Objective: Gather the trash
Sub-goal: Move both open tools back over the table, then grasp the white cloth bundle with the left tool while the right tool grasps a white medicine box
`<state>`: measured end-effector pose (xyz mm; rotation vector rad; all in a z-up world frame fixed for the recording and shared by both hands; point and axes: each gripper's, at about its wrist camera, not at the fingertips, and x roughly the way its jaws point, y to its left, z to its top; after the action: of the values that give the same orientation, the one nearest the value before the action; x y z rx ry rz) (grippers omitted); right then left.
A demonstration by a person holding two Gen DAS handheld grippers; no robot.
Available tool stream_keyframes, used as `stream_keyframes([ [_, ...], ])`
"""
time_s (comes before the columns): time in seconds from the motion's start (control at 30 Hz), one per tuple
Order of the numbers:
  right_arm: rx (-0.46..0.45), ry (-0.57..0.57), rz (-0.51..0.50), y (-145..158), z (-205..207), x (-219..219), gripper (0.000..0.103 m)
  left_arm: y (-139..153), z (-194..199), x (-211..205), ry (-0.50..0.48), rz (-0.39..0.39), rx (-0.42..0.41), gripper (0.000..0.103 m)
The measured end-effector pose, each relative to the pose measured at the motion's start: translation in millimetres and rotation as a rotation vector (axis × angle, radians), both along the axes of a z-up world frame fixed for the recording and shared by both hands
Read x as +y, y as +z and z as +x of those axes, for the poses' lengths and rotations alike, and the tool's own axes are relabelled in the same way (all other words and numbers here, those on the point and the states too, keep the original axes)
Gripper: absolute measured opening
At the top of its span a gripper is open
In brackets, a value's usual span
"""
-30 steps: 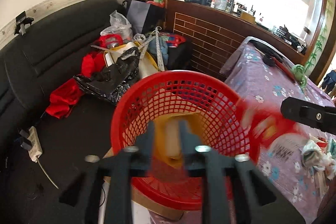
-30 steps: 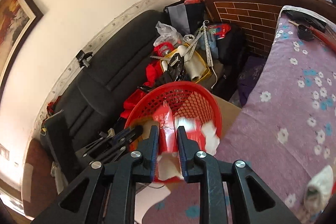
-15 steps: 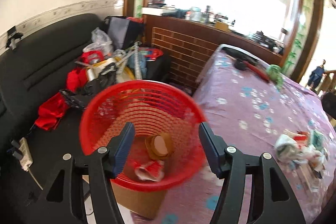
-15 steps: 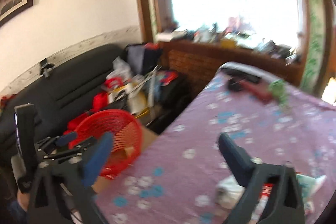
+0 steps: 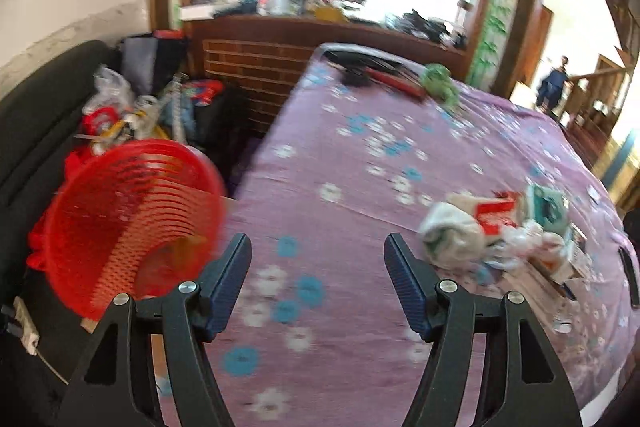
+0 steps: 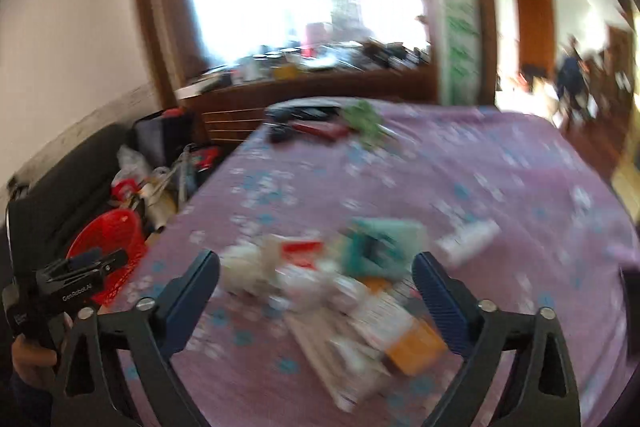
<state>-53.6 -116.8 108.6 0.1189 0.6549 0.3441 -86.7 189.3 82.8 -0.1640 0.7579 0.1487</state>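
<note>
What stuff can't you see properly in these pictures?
- Basket inside: left view, smeared by motion and hidden by its own wall.
- Trash pile: right view, too blurred to name most pieces.
- Counter clutter: left view, washed out by window glare.
- Left gripper: right view, seen side-on, so its opening cannot be judged there.

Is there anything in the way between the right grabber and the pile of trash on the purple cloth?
Nothing visible. The right gripper is open, and the blurred pile of white, red and teal trash on the purple flowered tablecloth shows directly between its blue-padded fingers, with nothing seen in front of the pile.
</note>
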Motion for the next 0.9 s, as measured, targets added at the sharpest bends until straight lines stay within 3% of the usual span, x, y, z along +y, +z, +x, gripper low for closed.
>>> stream_keyframes([
  [0.1,0.070,-0.034,0.057,-13.2,4.9,-28.7,0.092,-6.9,18.5,-21.6,-0.054,-0.023,0.034,0.070],
  [0.33,0.141,-0.071,0.129,-31.7,2.1,-59.5,0.091,-23.2,62.1,-59.8,-0.138,-0.038,0.091,0.085],
  [0.6,0.214,-0.114,0.202,-42.9,13.6,-79.2,0.091,-50.5,98.9,-84.6,-0.153,-0.027,0.152,0.084],
  [0.63,0.221,-0.115,0.205,-43.9,15.5,-78.8,0.091,-53.9,99.9,-87.2,-0.163,-0.029,0.153,0.076],
  [0.67,0.229,-0.115,0.205,-44.9,18.0,-76.8,0.091,-56.0,100.1,-88.6,-0.171,-0.030,0.157,0.059],
  [0.7,0.239,-0.113,0.202,-46.0,20.6,-73.2,0.091,-59.2,101.1,-90.5,-0.181,-0.038,0.166,0.052],
  [0.83,0.265,-0.101,0.187,-50.7,29.8,-55.7,0.091,-59.4,93.6,-95.6,-0.192,-0.023,0.135,0.036],
  [0.9,0.277,-0.100,0.169,-53.5,33.2,-46.1,0.091,-55.4,85.9,-92.8,-0.184,-0.032,0.115,0.034],
])
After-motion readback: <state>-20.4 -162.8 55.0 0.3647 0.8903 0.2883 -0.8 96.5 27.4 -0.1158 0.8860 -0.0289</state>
